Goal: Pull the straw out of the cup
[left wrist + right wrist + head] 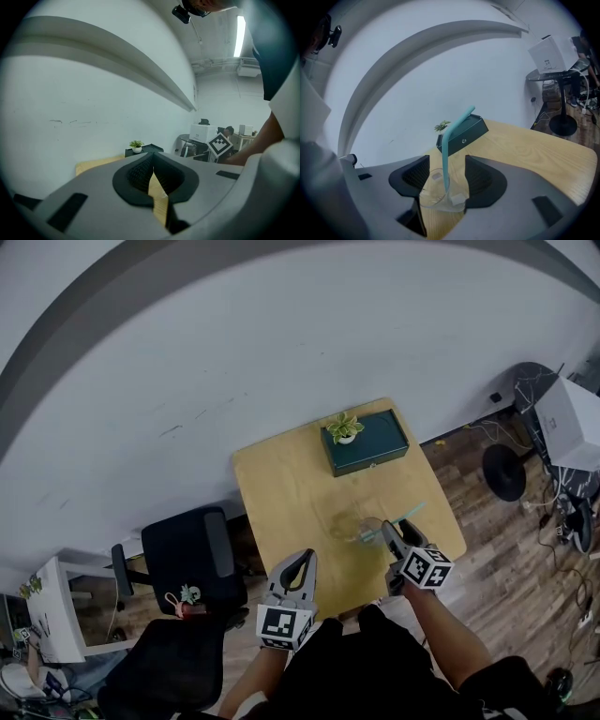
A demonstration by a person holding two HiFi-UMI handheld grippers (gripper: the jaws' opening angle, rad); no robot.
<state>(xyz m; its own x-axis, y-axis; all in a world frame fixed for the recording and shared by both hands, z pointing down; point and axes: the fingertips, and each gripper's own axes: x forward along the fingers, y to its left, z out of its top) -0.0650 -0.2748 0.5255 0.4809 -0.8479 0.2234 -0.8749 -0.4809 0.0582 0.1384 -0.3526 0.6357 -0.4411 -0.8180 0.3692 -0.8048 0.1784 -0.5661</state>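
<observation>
1. The right gripper (450,180) has the clear cup (440,199) between its jaws. Both pads seem to meet the cup's wall, so I read it as holding the cup.
2. The teal straw (446,150) stands inside the cup, rises above the rim and bends away from the gripper.
3. Beyond the cup, at the far edge of the wooden table (534,150), sits a dark box (466,133) with a small plant (442,126) on it.
4. On the cup's near side and well apart from it, the left gripper (152,171) hangs over the table's near edge. Its jaws are narrowed to a slit, with nothing between them.
5. Judged step: the cup is steadied and the straw is not yet taken.
6. Next, the left gripper would need to open, reach the cup, pinch the straw above the rim and draw it up along its own line.
</observation>
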